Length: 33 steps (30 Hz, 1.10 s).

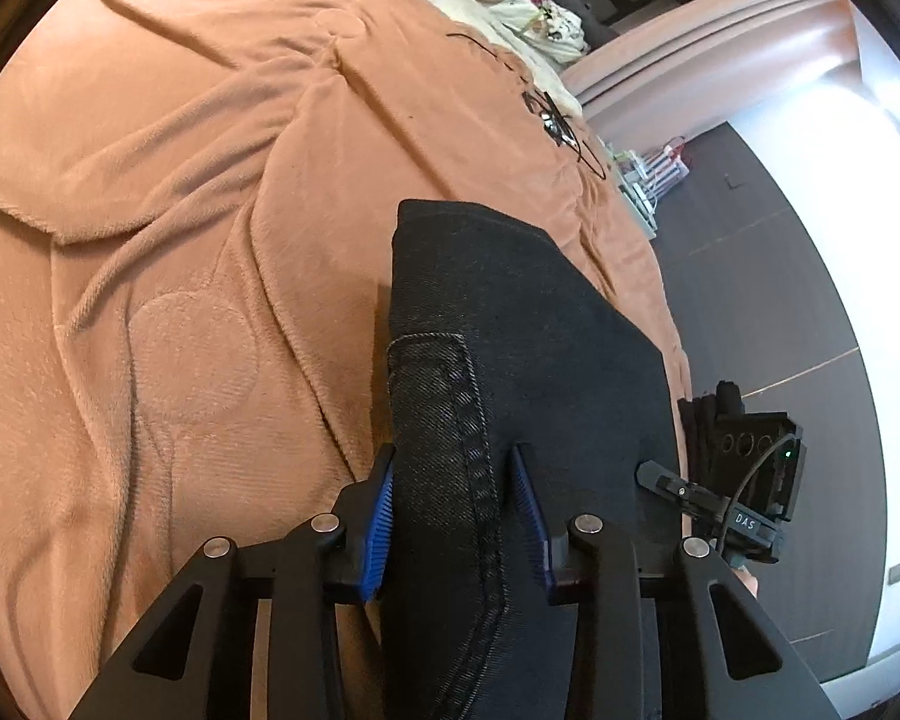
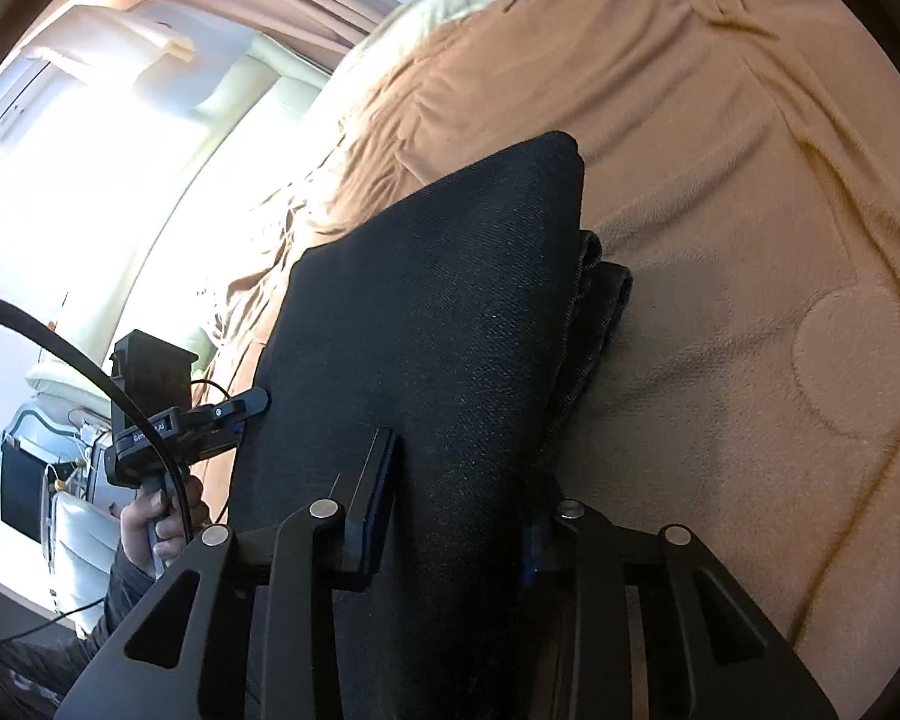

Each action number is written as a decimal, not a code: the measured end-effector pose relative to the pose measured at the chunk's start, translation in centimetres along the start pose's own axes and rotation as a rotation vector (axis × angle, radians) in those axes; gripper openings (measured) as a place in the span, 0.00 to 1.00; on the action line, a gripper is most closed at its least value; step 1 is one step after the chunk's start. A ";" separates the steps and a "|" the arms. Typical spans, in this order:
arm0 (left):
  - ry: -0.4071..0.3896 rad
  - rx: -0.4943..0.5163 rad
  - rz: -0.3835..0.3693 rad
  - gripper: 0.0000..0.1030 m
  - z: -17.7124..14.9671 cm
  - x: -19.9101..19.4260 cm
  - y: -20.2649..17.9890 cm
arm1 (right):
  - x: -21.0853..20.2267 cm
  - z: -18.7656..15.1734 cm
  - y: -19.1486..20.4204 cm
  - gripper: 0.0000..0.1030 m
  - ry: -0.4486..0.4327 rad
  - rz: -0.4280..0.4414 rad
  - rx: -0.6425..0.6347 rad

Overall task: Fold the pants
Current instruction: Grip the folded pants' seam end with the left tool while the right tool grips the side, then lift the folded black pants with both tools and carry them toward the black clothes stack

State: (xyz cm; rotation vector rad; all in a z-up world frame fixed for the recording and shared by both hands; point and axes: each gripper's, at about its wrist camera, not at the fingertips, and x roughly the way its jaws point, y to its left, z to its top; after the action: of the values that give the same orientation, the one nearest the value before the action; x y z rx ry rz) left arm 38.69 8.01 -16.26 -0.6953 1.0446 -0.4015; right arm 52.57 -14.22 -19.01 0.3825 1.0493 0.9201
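The pants (image 1: 528, 324) are found already folded into a compact dark bundle on the bed (image 1: 168, 252), pinched at opposite near edges by the left claw (image 1: 457, 516) and right claw (image 2: 459, 510); only final placement is judged outstanding.

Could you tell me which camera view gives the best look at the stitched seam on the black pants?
The left wrist view: the pants show a stitched seam running down between the left gripper's blue pads. The right wrist view shows only plain dark fabric and folded layers at one edge, with no stitching to make out.
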 end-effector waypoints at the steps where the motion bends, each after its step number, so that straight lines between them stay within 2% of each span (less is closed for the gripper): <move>1: 0.006 -0.005 0.002 0.38 0.0 0.1 0.0 | 0.1 -0.2 -0.1 0.32 0.004 -0.008 0.003; 4: 0.019 -0.018 0.029 0.45 0.0 0.5 0.4 | 0.4 -0.5 -0.5 0.37 0.029 -0.035 0.050; 6: 0.026 -0.041 0.012 0.51 -0.3 0.6 0.9 | 0.5 -0.6 -0.8 0.40 0.052 -0.023 0.076; 9: 0.041 -0.061 -0.006 0.52 -0.3 0.8 1.3 | 0.2 -1.2 -1.3 0.54 0.094 -0.027 0.094; 14: 0.071 -0.077 -0.032 0.52 -0.8 1.2 1.7 | 1.7 -1.7 -1.3 0.54 0.164 0.048 0.105; 18: 0.099 -0.061 -0.031 0.52 -1.2 2.1 1.8 | 3.3 -0.9 -1.6 0.54 0.161 0.088 0.111; 21: 0.115 -0.062 -0.037 0.52 -1.2 2.9 1.7 | 3.9 -0.5 -1.8 0.50 0.149 0.115 0.119; 23: 0.111 -0.058 -0.034 0.51 -1.0 3.0 1.6 | 3.7 -0.7 -1.8 0.43 0.144 0.132 0.126; 25: 0.100 -0.040 -0.030 0.45 -1.1 2.7 1.3 | 3.5 -0.8 -1.3 0.33 0.126 0.138 0.111; 28: 0.080 -0.021 -0.048 0.37 -1.4 1.7 0.8 | 2.3 -1.5 -0.4 0.28 0.095 0.113 0.040; 33: 0.049 0.010 -0.056 0.33 -1.7 0.2 -0.7 | 1.7 -1.7 2.0 0.26 0.063 0.073 -0.014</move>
State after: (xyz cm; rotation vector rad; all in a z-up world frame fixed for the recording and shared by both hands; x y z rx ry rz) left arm 37.32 6.77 -16.45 -0.7094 1.0700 -0.4738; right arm 50.45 -11.98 -19.45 0.3841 1.0921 1.0096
